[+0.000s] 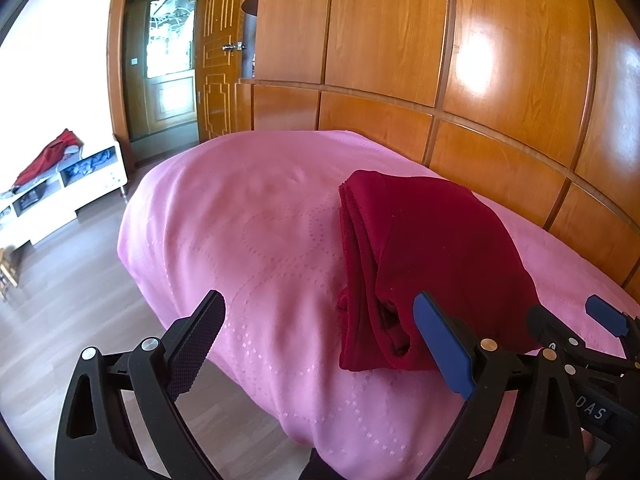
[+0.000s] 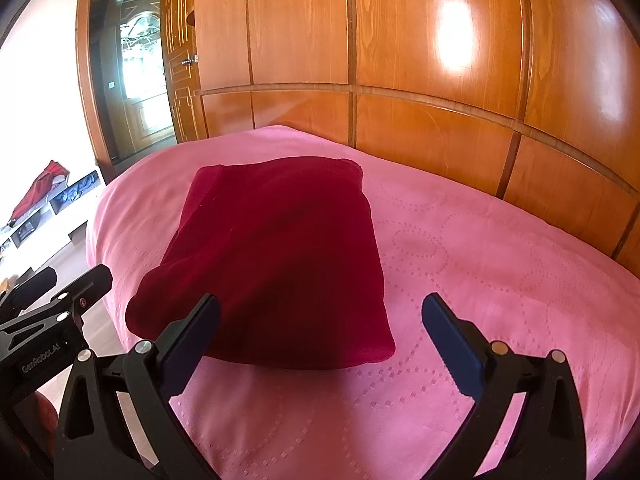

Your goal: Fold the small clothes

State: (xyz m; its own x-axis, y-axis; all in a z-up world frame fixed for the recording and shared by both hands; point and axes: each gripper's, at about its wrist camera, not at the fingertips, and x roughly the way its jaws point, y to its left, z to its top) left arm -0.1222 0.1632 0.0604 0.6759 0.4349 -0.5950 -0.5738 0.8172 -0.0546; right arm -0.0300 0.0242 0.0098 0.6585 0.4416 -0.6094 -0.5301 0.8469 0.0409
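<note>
Now your left gripper (image 1: 320, 336) gapes empty beside the folded maroon garment (image 2: 276, 256) on the pink bedspread (image 2: 480, 280); your right gripper (image 2: 320, 332) (also spread, holding nothing) risks snagging and unfolding its near edge.

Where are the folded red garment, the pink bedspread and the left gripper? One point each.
folded red garment (image 2: 276, 256): right wrist view, middle of its top face.
pink bedspread (image 2: 500, 280): right wrist view, bare patch right of the garment.
left gripper (image 1: 320, 344): left wrist view, midway between the open fingertips, holding nothing.
</note>
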